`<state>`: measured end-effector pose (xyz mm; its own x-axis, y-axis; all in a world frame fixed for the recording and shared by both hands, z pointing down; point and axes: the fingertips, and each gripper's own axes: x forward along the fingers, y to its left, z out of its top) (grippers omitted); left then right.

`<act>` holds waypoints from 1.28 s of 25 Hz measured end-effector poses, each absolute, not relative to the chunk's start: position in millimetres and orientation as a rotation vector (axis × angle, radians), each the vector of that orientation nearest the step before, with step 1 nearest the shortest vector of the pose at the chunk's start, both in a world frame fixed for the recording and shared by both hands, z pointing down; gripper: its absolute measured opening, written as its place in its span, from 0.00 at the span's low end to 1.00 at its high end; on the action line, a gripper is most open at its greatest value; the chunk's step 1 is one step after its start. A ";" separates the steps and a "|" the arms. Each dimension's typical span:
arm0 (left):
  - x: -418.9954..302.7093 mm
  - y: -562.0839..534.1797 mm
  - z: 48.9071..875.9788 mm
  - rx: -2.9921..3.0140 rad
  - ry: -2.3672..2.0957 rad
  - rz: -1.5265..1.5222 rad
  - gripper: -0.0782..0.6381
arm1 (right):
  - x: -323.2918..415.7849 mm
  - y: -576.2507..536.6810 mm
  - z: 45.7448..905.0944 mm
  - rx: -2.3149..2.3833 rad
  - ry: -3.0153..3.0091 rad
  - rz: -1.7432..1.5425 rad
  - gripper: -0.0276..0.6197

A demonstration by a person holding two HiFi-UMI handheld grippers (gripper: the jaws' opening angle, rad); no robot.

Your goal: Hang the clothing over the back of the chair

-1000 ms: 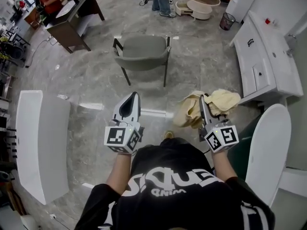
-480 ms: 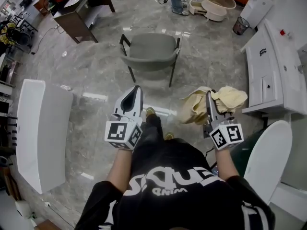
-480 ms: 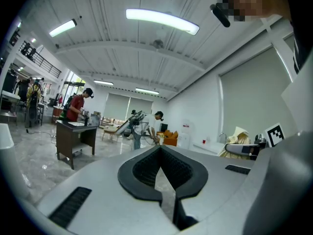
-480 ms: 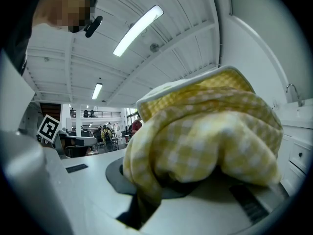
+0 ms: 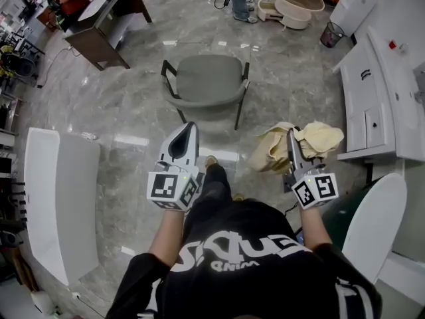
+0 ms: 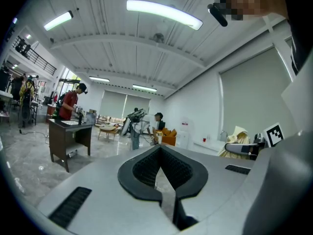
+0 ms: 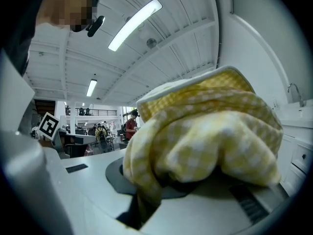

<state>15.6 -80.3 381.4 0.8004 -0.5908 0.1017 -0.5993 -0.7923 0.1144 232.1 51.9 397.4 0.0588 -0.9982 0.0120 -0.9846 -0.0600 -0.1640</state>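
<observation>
Person [image 5: 246, 244]: at the bottom edge, with one leg [image 5: 214, 178] stepped forward between the grippers; a second ago only a shoe tip showed there.
Left gripper [image 5: 188, 129]: jaw tips are closed together with nothing between them, as before.
Right gripper [image 5: 290, 134]: clenched on the clothing, the grip unchanged.
Clothing [image 5: 319, 138]: a yellow checked bundle at the right gripper's tip, in the air above the floor [image 5: 119, 111]. Its long axis runs crossways to the jaws. One lobe lies to the right, and the other droops lower to the left, towards the chair.
Chair [image 5: 206, 80]: grey, straight ahead and well apart from both grippers. It looms slightly larger and lower in the head view than a second ago.
</observation>
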 end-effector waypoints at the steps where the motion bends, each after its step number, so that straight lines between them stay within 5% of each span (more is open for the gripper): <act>1: 19.1 -91.4 381.5 2.848 -0.938 0.096 0.13 | 235.0 41.9 396.6 -2.205 2.071 -0.184 0.12; 32: 95.6 -245.4 388.3 2.887 -0.772 0.198 0.13 | 291.3 -147.0 339.7 -2.212 2.088 -0.088 0.12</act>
